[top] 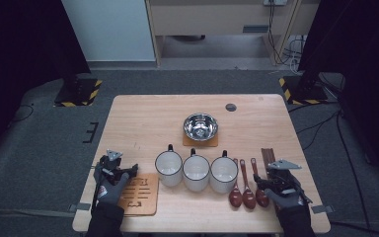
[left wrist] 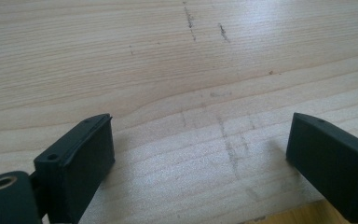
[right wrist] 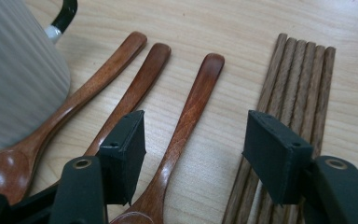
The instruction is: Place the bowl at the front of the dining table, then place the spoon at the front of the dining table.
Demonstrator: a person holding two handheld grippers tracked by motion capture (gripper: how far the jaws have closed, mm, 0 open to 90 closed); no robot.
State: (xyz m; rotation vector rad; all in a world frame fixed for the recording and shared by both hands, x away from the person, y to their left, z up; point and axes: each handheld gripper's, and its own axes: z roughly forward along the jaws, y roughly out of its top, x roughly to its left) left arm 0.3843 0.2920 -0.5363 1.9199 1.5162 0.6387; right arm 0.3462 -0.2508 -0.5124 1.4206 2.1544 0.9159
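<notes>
- Your right gripper hovered low over the spoons near the worktop's front right corner, jaws apart and straddling the handle of the rightmost spoon without pressing on it.
- That spoon lay flat, bowl toward the front edge, just right of the two other spoons and just left of the bundle of chopsticks.
- Your left gripper sat near the front left corner with its jaws spread wide over bare wood, nothing between them.
- The wooden coaster lay just beside your left hand.
- Three white mugs stood in a row at the middle front, the steel bowl behind them on its own mat.
</notes>
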